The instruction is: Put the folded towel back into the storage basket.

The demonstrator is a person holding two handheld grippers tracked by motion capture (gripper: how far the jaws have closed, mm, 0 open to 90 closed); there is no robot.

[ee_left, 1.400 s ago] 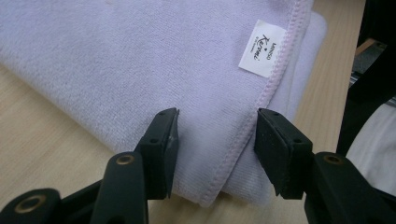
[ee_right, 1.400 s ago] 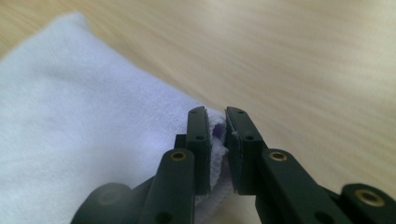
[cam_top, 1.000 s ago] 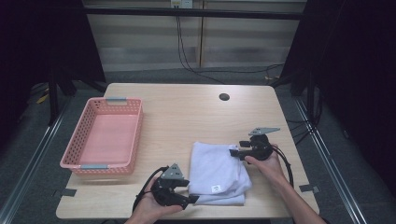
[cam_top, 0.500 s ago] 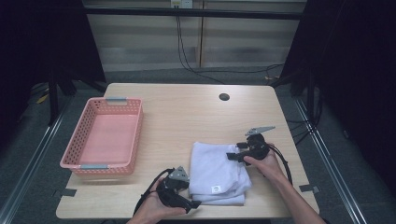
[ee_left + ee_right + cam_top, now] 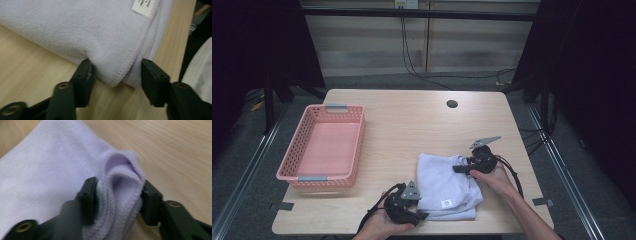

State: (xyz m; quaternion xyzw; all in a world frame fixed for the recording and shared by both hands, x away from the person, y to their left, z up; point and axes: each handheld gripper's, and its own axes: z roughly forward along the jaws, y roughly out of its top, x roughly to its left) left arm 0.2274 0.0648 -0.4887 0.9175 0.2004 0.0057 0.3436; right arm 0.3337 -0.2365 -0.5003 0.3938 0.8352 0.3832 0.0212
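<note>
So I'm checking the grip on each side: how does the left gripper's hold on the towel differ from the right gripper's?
The left gripper takes the towel at a near corner, at a flat hemmed fold by the label; the right gripper takes the far right edge, bunched into a raised hump. The left gripper lies at the table's front edge, the right farther in. Both sets of jaws have just been closing, with cloth between them.
</note>
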